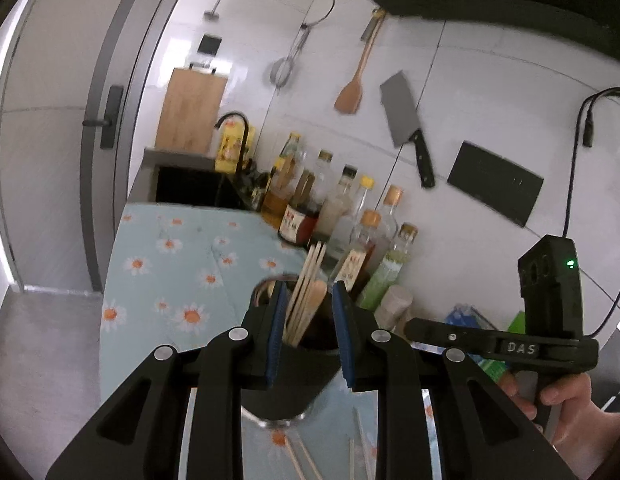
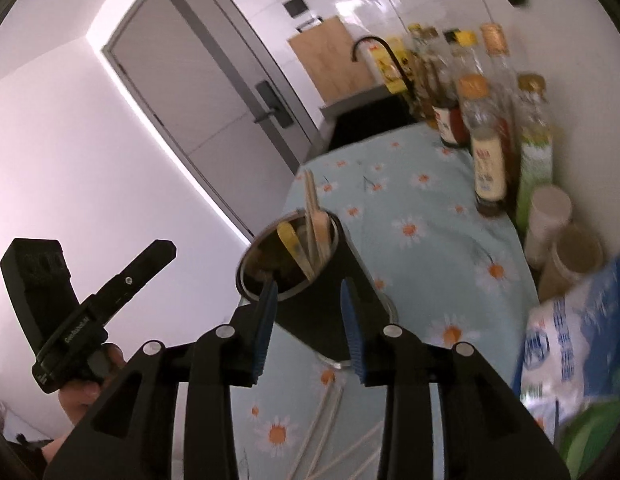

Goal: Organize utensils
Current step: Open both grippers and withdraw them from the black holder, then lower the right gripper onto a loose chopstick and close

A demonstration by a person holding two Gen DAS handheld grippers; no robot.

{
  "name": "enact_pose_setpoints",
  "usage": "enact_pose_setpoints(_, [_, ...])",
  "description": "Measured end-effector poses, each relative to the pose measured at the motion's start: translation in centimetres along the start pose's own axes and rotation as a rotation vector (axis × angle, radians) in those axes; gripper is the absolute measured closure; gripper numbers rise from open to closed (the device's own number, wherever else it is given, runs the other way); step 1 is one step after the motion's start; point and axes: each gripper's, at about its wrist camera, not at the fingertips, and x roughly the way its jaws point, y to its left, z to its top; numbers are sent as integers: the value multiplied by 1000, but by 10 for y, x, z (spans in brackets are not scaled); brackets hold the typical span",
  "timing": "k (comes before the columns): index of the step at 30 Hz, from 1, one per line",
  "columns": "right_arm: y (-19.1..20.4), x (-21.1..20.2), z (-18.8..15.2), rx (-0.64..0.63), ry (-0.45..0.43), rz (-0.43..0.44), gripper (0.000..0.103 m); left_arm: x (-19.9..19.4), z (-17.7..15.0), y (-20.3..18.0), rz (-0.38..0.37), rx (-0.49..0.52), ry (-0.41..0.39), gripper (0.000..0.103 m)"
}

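A black utensil holder with a steel rim (image 1: 306,364) (image 2: 310,304) stands on the daisy-print cloth (image 1: 170,264) (image 2: 429,240). It holds several wooden chopsticks (image 1: 306,296) (image 2: 311,216) and flat wooden utensils. My left gripper (image 1: 308,332) is open, its blue pads either side of the holder's top, empty. My right gripper (image 2: 310,328) is open and empty just above the holder's near side. Loose chopsticks (image 1: 302,460) (image 2: 329,424) lie on the cloth in front of the holder.
Several sauce and oil bottles (image 1: 349,216) (image 2: 489,136) line the wall side. Paper cups (image 2: 549,216) and a blue-white bag (image 2: 577,340) sit at the right. A sink with black tap (image 1: 234,140) lies beyond. A cleaver (image 1: 405,128) and spatula (image 1: 353,84) hang on the wall.
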Motion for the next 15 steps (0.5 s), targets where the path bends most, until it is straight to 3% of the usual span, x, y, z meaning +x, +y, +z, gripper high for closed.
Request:
enact_pose_setpoints(1, [-2,-1,-3,16,17,-3,57,0,-1,-1,-12,-5,10,80])
enact_pose_setpoints(9, [-11,4,-29,108,126,-53,56,-1,-22,2,-7,-39,94,74])
enact_pose_setpoints(15, [-31,21,-51,223,274,-140,53,-1,-52,10,-4,-91,176,71])
